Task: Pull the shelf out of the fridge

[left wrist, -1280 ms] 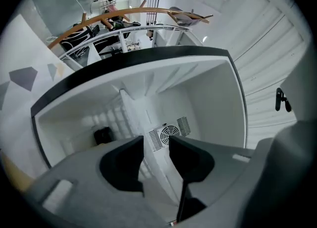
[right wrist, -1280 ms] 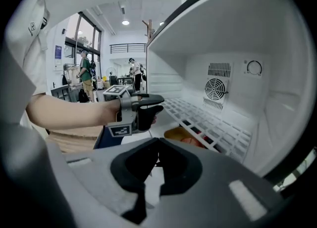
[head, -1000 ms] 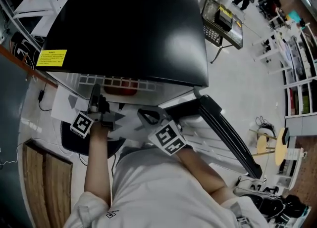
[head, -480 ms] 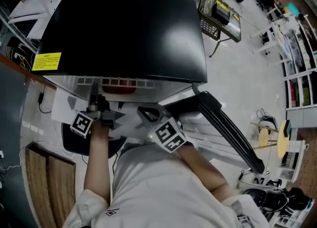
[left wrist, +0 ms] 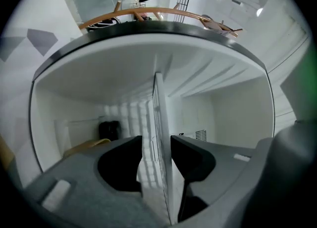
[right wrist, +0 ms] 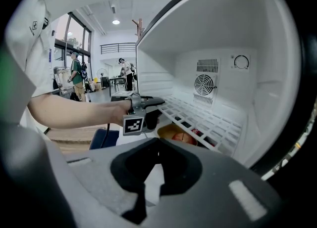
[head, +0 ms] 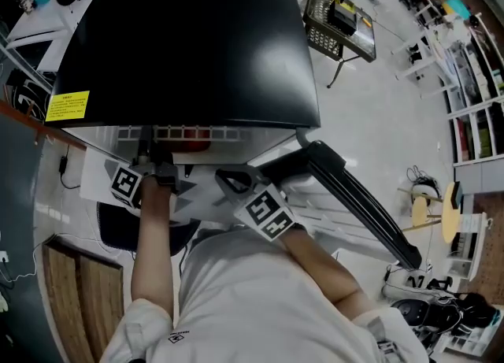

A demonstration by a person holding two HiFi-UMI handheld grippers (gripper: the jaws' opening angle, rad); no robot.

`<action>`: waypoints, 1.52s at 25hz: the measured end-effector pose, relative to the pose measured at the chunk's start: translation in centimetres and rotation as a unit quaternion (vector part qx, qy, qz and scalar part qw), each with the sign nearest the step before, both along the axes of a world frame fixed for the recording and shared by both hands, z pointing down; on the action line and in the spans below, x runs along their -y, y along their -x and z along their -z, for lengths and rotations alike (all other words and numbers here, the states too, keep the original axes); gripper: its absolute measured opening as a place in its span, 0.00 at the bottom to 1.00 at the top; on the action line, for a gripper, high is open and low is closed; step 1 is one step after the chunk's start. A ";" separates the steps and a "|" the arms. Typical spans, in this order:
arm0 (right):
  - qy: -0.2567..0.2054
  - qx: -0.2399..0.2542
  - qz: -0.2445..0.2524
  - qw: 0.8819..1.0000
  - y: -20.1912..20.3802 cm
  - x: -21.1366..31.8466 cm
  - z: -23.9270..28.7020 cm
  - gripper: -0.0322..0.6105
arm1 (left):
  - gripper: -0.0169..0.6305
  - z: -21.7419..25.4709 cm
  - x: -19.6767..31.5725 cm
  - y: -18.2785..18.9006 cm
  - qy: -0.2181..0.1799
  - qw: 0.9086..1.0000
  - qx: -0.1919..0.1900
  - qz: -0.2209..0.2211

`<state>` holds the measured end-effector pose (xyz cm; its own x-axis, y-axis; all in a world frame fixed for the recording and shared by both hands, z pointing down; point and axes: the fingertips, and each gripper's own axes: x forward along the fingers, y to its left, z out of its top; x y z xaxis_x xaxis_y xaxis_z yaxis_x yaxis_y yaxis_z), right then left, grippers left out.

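Note:
A small black fridge (head: 189, 46) stands open, with its door (head: 354, 196) swung out to the right. Its white wire shelf (head: 189, 133) sits across the upper part of the cavity. My left gripper (head: 146, 157) is at the shelf's front left edge. In the left gripper view the shelf (left wrist: 157, 113) runs edge-on between the jaws of my left gripper (left wrist: 156, 148). The jaws are opening, and a gap shows beside the left pad. My right gripper (head: 228, 180) hovers in front of the fridge. In the right gripper view my right gripper (right wrist: 158, 145) is shut on nothing.
A round yellow and red food item (right wrist: 176, 134) lies under the shelf (right wrist: 198, 118). A fan vent (right wrist: 204, 84) is on the fridge's back wall. A wire basket stand (head: 339, 27) stands behind the fridge. A wooden floor mat (head: 79, 290) lies at the lower left.
My left gripper has shifted a little up and to the left along the fridge's front. The right gripper has barely moved.

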<state>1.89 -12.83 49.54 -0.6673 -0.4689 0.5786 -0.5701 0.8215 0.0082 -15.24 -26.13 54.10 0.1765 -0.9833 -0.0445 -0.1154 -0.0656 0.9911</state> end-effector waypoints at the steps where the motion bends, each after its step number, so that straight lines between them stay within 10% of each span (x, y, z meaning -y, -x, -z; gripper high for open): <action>1: 0.000 0.001 -0.001 1.000 0.0 0.0 0.0 0.05 | 0.28 0.0 0.3 -0.2 0.001 1.000 -0.002 -0.003; 12: -0.002 0.002 -0.001 1.000 -0.1 0.1 0.1 0.05 | 0.10 0.8 1.8 -1.2 -0.020 0.999 -0.021 -0.014; 38: -0.005 0.008 -0.027 1.000 -1.3 -1.0 0.5 0.05 | 0.07 0.6 -0.2 -1.0 0.009 0.999 -0.026 -0.023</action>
<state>3.22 -11.86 49.00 -0.6510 -0.5099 0.5623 -0.6131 0.7900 0.0066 -14.26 -25.90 53.47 0.2189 -0.9750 -0.0376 -0.0616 -0.0523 0.9967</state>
